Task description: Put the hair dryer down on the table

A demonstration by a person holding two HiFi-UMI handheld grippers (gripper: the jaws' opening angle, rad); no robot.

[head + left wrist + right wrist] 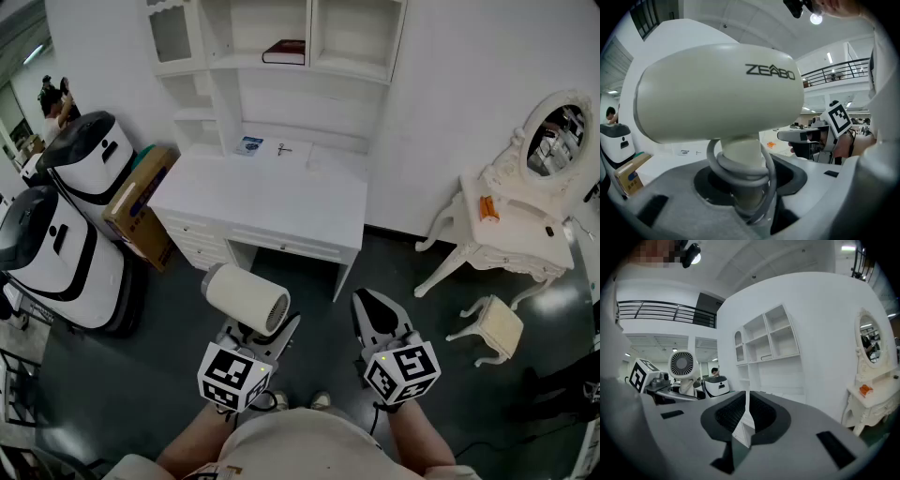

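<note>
A cream hair dryer [246,298] with a grey cord [740,164] coiled round its handle stands upright in my left gripper [253,335]. The jaws are shut on the handle, and the barrel [717,103] fills the left gripper view. I hold it over the dark floor, short of the white desk [262,202] ahead. My right gripper [370,305] hangs beside it to the right, apart from the dryer. Its jaws [747,413] are shut with nothing between them. From the right gripper view the hair dryer's grille [683,364] shows at the left.
Two white and black machines [56,253] and a cardboard box [141,202] stand left of the desk. A white vanity with an oval mirror [520,234] and a small stool [492,328] stand at the right. Shelves with a book [284,52] rise behind the desk.
</note>
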